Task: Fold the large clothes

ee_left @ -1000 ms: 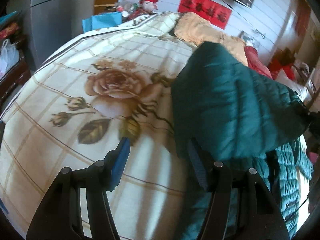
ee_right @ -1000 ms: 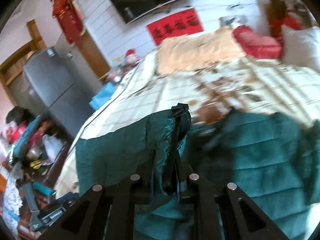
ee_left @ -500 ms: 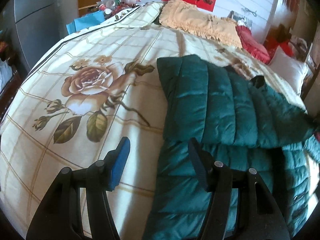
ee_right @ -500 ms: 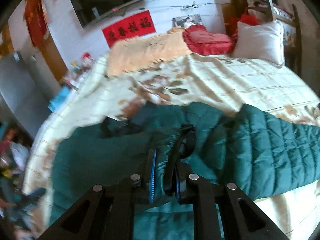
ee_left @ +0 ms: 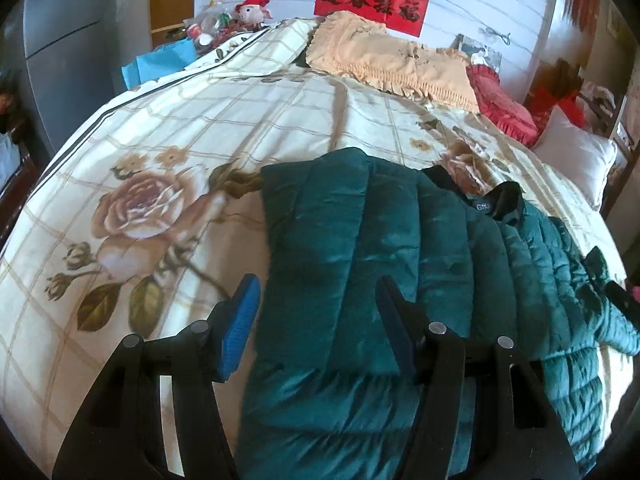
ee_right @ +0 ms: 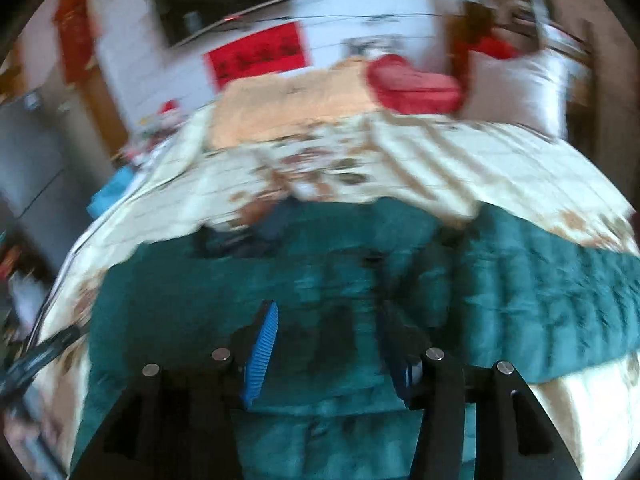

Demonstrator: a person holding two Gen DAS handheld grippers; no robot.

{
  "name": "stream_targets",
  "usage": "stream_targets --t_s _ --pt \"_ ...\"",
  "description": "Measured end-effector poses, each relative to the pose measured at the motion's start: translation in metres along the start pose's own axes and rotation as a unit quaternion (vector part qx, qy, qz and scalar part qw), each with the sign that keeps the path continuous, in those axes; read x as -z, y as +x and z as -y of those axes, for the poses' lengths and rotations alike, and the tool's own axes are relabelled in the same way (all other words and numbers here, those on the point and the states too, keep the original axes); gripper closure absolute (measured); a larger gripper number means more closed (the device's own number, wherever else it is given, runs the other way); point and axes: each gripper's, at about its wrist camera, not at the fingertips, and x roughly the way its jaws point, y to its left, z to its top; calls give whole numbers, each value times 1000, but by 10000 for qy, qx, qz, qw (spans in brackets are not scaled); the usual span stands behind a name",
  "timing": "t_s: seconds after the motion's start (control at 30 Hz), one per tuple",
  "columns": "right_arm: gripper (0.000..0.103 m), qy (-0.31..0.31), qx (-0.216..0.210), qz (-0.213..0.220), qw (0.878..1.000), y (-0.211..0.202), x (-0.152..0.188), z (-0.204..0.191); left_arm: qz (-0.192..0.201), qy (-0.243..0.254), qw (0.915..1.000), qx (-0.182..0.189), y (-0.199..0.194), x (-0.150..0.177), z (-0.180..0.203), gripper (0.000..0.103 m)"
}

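OK, we see the bed (ee_left: pixel 248 128) under a cream checked quilt with brown rose prints. The dark teal quilted puffer jacket (ee_left: pixel 360 248) lies flat on it, sleeve folded across the body, black collar up top. Our left gripper (ee_left: pixel 316 312) is spread wide over the jacket's edge, holding nothing. Our right gripper (ee_right: pixel 328 344), view blurred, is spread wide above the jacket, empty.

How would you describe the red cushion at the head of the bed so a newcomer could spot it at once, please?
Start at the bed with the rose-print quilt and look to its far end, below the red banner. The red cushion lies between the peach fringed blanket and the white pillow; it alone is red and ruffled.
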Motion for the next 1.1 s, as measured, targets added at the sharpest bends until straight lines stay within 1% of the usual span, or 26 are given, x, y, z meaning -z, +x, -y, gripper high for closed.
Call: stream_targets --t_s 0.03,0.07,0.13,0.2,0.3,0.4,0.47,0.53,0.6,0.63,0.7,0.77,0.83,0.87,0.97,1.0,1.1 --pt "54 -227 -110 -97 9996 6 1 -13 -25 41 10000 -68 6 0 4 43" --pt "54 -340 -117 -132 9993 10 2 -20 -58 65 9999 -135 11 0 6 43" --pt "54 -520 31 -180 9985 30 5 -32 -175 71 9996 -212 23 3 9 43" --pt "54 -492 138 -285 9983 52 6 -32 -197 64 9994 -262 30 6 9 43" --pt "54 -446 452 -488 9968 88 3 -25 -160 82 9995 -270 35 9 9 40" --pt "54 -482 581 -548 9956 108 -1 -22 -110 74 9994 -307 38 10 9 36" --pt "54 -604 667 -535 9945 115 -4 -23 -99 89 9994 -326 40 11 10 36" --pt "54 -734 727 -588 9929 115 -6 -24 -110 115 9993 -345 40 11 11 36" --pt "54 -698 686 -648 9931 105 -8 -23 -115 130 9992 -350 40 11 11 36" --pt "54 -616 615 -625 9942 97 -8 -22 -103 127 9993 -349 40 12 11 36" --pt "54 -416 327 -456 9976 70 -5 -19 -96 145 9992 -367 40 11 12 36" --pt "54 -424 209 -343 9983 49 3 -20 -85 166 9991 -386 41 11 12 36" --pt "54 -484 113 -308 9983 41 13 -22 -81 157 9991 -382 40 11 12 36" --pt "54 -502 123 -357 9980 43 16 -23 -73 155 9991 -390 41 11 13 36" --pt "55 -580 425 -650 9953 68 29 -18 -50 191 9990 -409 41 12 14 36" --pt "54 -551 438 -722 9949 75 31 -15 -42 205 9989 -415 40 13 15 36" --pt "54 -582 558 -759 9939 71 30 -19 -51 258 9986 -455 39 14 16 36"
